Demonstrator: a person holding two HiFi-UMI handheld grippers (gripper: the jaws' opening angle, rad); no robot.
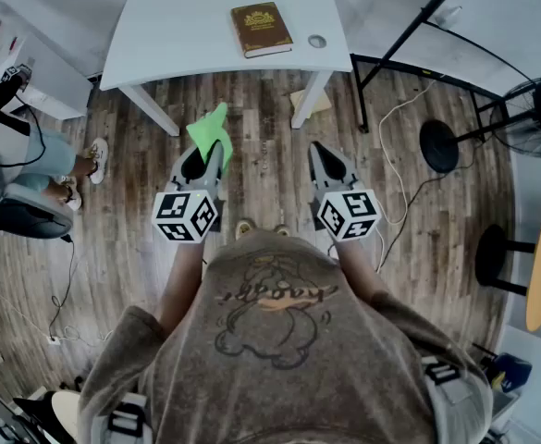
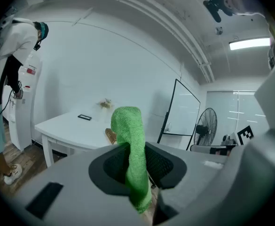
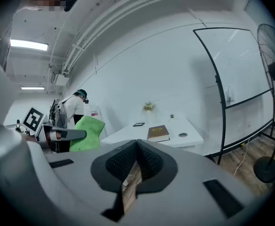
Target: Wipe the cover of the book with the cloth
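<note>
Green cloth (image 1: 210,132) is pinched between the closed jaws of the left gripper (image 1: 215,154), with its free end sticking up past the tips, above the wooden floor (image 1: 261,155). Ahead and a little to the right, the brown book (image 1: 261,29) lies flat, cover up, on the white table (image 1: 159,44), well apart from the cloth. Farther right, the right gripper (image 1: 317,149) has its jaws pressed together with nothing between them.
</note>
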